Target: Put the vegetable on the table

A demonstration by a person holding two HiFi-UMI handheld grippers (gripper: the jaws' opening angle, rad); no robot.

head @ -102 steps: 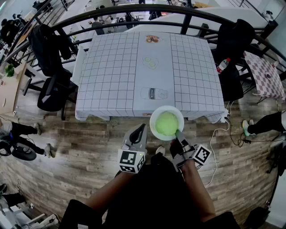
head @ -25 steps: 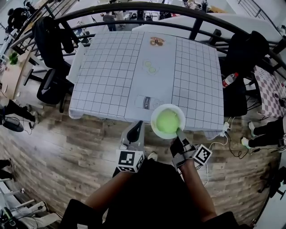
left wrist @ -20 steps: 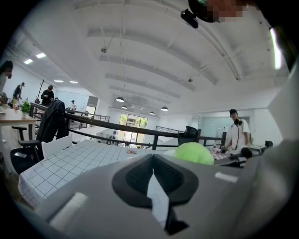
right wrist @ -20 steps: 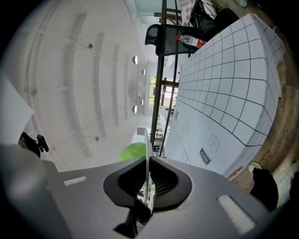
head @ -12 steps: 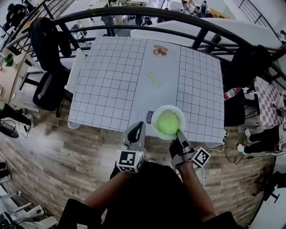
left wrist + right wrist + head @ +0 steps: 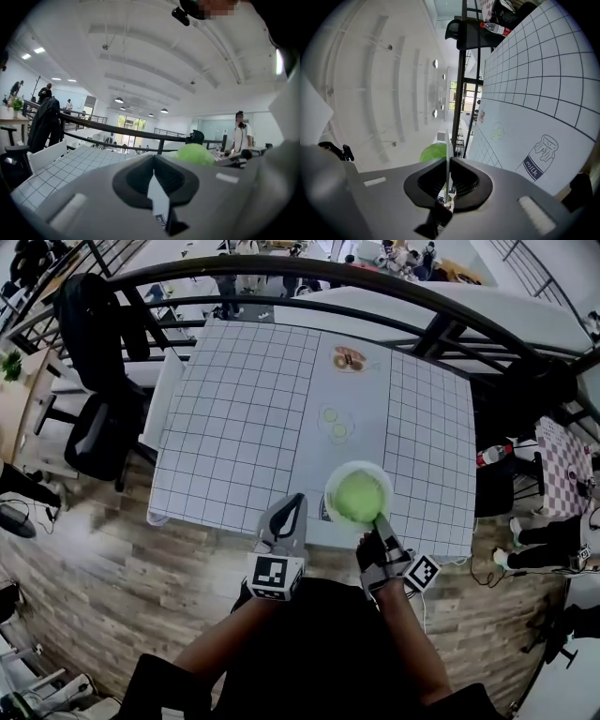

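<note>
green vegetable (image 6: 357,495) rides on a white plate (image 6: 329,486) just ahead of the right gripper (image 6: 378,519), which pinches the rim to hold it level over the near edge of the worktop (image 6: 244,409), the left gripper (image 6: 296,501) hanging closed and empty alongside.

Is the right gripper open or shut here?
Shut on the white plate: in its own view the right gripper pinches the thin rim, green vegetable beyond.
</note>
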